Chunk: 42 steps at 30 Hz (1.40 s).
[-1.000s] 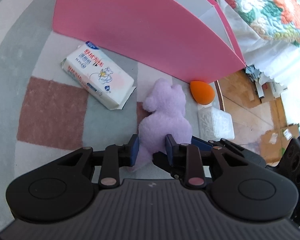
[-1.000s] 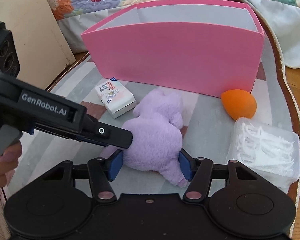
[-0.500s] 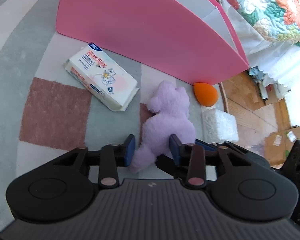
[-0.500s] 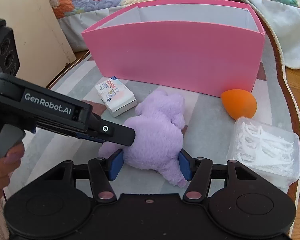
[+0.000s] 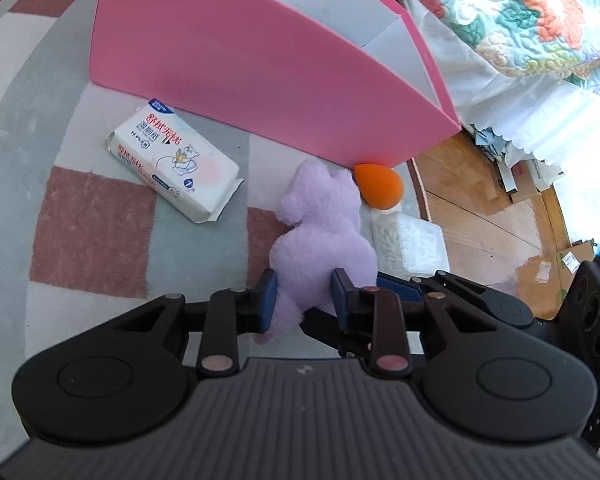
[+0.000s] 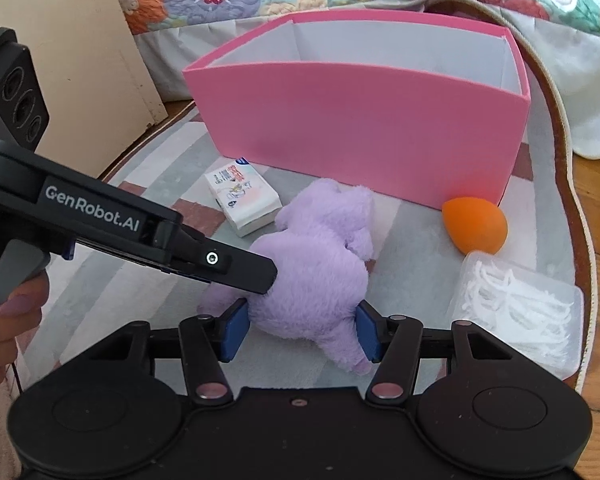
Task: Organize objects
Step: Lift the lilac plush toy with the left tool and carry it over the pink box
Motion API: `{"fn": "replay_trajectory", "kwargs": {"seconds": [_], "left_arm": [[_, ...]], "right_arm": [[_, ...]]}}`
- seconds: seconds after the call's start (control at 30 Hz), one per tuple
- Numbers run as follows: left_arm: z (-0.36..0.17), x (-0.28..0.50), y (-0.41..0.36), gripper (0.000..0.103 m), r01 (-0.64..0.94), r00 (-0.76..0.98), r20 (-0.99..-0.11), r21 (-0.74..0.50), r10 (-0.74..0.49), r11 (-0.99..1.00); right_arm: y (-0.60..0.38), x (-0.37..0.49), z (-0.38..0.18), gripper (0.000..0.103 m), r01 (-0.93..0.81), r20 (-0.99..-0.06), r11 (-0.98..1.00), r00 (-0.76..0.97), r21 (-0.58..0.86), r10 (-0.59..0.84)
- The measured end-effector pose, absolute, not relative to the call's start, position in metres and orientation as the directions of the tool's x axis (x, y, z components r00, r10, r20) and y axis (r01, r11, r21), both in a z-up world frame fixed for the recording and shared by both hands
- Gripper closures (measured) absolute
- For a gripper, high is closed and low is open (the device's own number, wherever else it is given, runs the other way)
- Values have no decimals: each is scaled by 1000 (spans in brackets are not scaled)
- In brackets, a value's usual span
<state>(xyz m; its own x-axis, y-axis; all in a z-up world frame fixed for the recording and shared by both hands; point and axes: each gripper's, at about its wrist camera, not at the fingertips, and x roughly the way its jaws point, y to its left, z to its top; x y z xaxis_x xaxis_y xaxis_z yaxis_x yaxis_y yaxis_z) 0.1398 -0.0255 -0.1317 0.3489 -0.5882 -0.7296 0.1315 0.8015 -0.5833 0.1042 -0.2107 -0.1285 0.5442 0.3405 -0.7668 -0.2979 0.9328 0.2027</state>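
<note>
Purple plush toy, soft and fuzzy with stubby limbs and a rounded head, lies flat on the striped and checked rug in front of the pink box. Its long axis runs from the hand-held grippers toward the box, head end pointing at the box's front wall and rear end nearest the cameras.

In the right wrist view, the right hand-held gripper straddles the toy's rear, its blue pads touching the fur on either flank; the jaws are set wide around the body and do not visibly squeeze it. The left hand-held gripper comes in from the toy's left side, and in its own view its pads bracket a narrower part of the rear end near a leg, touching the plush on both sides, half-spread. In the right wrist view, the left tool's black finger tip presses against the fur.

An orange egg-shaped sponge sits just beside the toy's head, close to the box's corner. A clear plastic case of white floss picks lies near the toy's right side. A white tissue pack lies on the rug on the toy's left, close to the box's front wall.
</note>
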Motion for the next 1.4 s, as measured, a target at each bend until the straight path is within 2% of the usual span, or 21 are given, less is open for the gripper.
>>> {"fn": "replay_trajectory", "kwargs": {"seconds": [0.47,0.97,1.4], "left_arm": [[-97,124,-31,74,260,378,-725,-514,-576,817],[-72,112,-11,72,254,413,-662,-577,-626,776],[-38,118,-17,71,265,470,-620,-579,-628,771]], "right_arm": [[-205,97,-100,40,-356,-754,919,555,168,353],[-192,90,-66,37,-428,-733,895,567,127,375],[-196,97,-39,37,-446,-710,891,601,82,367]]}}
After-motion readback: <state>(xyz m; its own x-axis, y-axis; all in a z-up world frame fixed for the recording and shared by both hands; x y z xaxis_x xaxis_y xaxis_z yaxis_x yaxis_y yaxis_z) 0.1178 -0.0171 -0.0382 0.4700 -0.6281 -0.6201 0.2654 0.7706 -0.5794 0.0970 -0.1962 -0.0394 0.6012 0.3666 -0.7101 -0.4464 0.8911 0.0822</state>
